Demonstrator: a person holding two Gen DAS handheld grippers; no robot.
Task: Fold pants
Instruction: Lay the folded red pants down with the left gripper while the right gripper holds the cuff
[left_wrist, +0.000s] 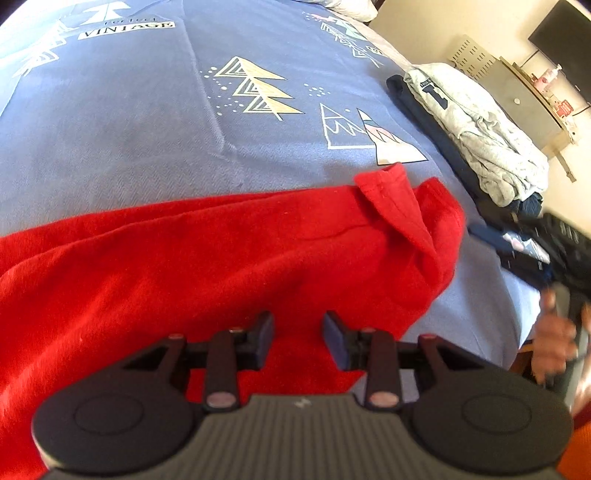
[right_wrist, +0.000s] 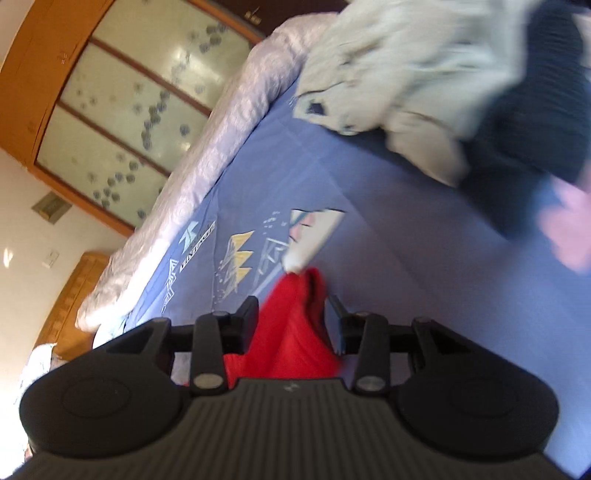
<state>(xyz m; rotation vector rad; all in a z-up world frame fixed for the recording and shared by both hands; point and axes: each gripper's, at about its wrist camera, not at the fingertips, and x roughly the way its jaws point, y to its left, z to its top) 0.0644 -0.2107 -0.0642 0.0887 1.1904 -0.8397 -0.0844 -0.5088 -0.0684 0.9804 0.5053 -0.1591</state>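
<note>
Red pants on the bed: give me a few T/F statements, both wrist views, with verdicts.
1. The red pants lie on a blue bedsheet printed with tree shapes. True.
2. The left gripper is clamped shut on the sheet. False: its jaws stand apart over the red fabric, with a gap between the pads.
3. A grey garment lies on top of dark clothing near the bed's right edge in the left wrist view. True.
4. The right gripper points at bare floor. False: red fabric sits between its open jaws, above the bed.
5. The red pants are already stacked on the grey pile. False: they lie apart from it on the sheet.
</note>
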